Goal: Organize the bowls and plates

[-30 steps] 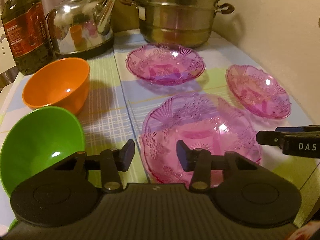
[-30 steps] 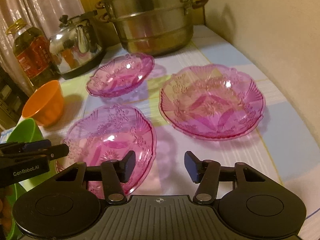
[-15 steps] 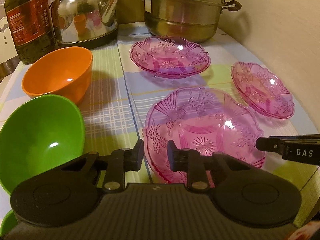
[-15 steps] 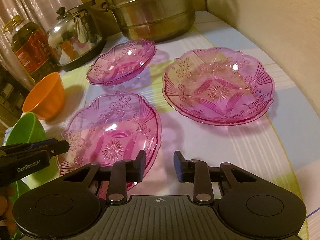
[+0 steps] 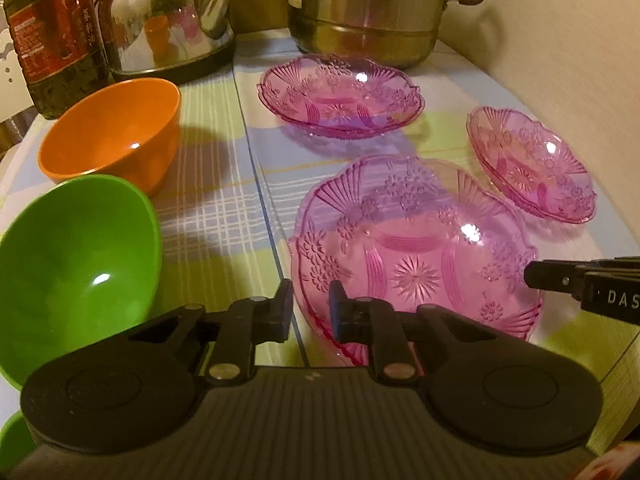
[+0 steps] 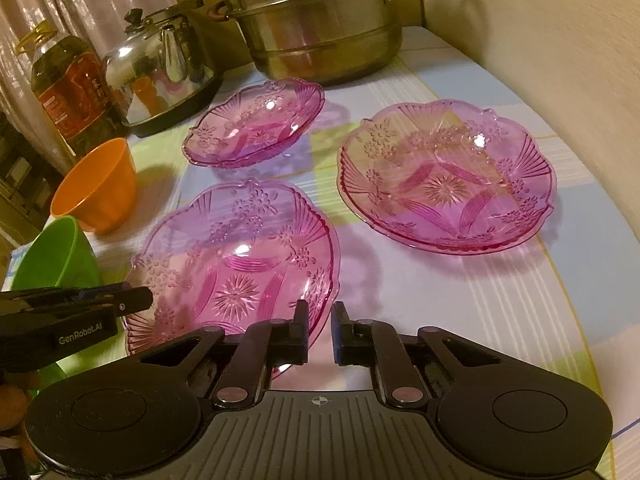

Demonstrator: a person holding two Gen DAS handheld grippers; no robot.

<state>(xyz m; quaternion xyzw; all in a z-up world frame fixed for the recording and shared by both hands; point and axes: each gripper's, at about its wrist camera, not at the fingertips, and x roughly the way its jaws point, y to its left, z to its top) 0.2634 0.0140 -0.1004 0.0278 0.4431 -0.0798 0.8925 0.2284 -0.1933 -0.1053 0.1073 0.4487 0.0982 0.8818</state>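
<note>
Left wrist view: my left gripper [image 5: 310, 312] has its fingers almost closed around the rim of the near pink plate [image 5: 416, 256] on the table [image 5: 224, 216]. My right gripper [image 6: 320, 332] pinches its other edge, nearly closed too.

A: What carries it all?

B: A surface [image 5: 224, 216] under a pale checked cloth. Take the steel steamer pot [image 5: 368, 8] at the back as the landmark.

A: What sits beside it?

B: A shiny kettle [image 5: 168, 20] to its left, and an oil bottle [image 5: 52, 40] further left.

A: And in front?

B: A pink glass plate [image 5: 340, 96] just before it, a second [image 5: 532, 164] nearer on the right, and a third [image 5: 412, 252] nearest. An orange bowl [image 5: 112, 136] and a green bowl [image 5: 68, 268] stand front-left of the pot.
</note>
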